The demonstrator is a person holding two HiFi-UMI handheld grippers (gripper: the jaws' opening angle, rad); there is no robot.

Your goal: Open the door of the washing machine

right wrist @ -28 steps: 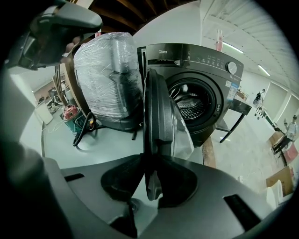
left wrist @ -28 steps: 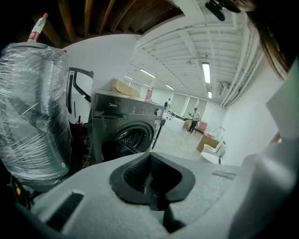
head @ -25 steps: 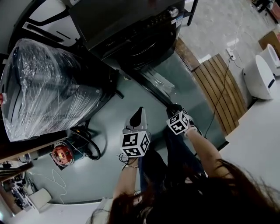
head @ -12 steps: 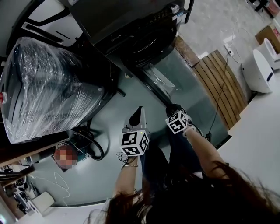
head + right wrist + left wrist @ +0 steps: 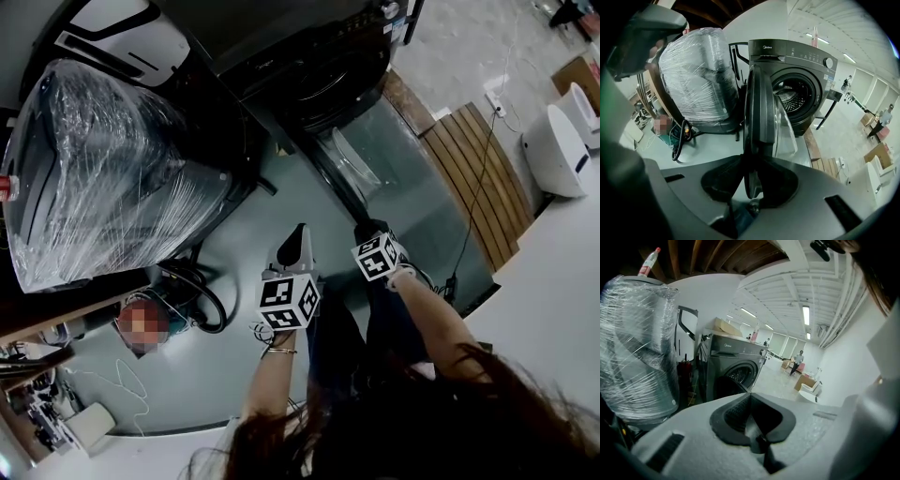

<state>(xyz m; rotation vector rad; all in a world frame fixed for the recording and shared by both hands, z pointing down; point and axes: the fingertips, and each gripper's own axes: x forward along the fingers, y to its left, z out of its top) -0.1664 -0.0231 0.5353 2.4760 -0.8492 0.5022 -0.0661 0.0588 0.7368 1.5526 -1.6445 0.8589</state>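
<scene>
The dark grey washing machine (image 5: 319, 56) stands at the top of the head view, its drum (image 5: 797, 96) exposed. Its round door (image 5: 370, 164) with a clear bowl stands swung well out from the front. My right gripper (image 5: 367, 230) is shut on the door's outer rim (image 5: 757, 117), which runs edge-on between the pads in the right gripper view. My left gripper (image 5: 300, 234) hovers beside it over the floor, shut with nothing in it. In the left gripper view the washing machine (image 5: 736, 371) shows beyond the closed left gripper (image 5: 749, 399).
A large appliance wrapped in plastic film (image 5: 103, 169) stands left of the machine, with a black hose coil (image 5: 192, 300) at its foot. A slatted wooden platform (image 5: 478, 178) and a white unit (image 5: 553, 145) lie to the right. People walk far off (image 5: 799, 361).
Both grippers have drawn back from the machine, and the door held by the right gripper has swung further out. The machine now sits higher in the head view.
</scene>
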